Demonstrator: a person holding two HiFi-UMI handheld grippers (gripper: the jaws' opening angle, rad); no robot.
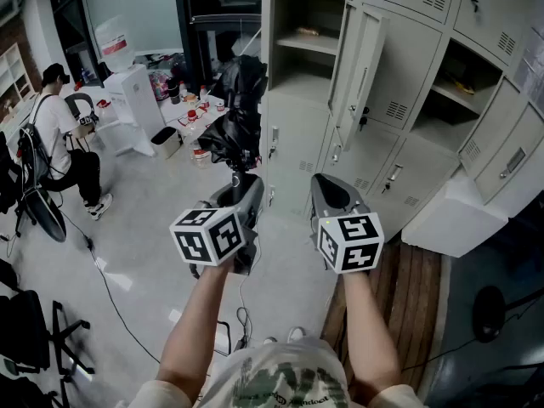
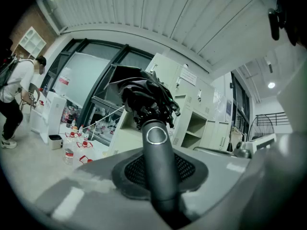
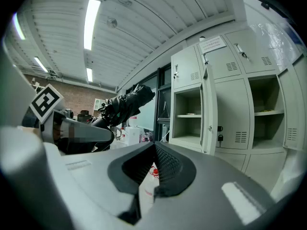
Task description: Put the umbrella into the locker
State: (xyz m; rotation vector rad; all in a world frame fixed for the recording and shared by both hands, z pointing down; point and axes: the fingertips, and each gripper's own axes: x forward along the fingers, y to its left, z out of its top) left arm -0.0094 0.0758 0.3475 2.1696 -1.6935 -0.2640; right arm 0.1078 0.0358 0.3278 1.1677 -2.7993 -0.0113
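Umbrella (image 1: 234, 126), black and folded, at centre frame, clamped by its dark handle (image 2: 158, 166) between the jaws of left gripper (image 1: 240, 184); canopy up toward upper centre, outside and just left of the locker (image 1: 297, 134). Right gripper (image 1: 328, 187) at lower centre-right, jaws pressed together at the tips, pinching nothing. Open compartment (image 1: 308, 58) at upper centre, door (image 1: 361, 66) swung right.

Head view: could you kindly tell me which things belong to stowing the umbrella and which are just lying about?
For the job: umbrella; left claw, gripping it; open locker.

Lying about: bottles on the floor; white bin; cable across the floor.
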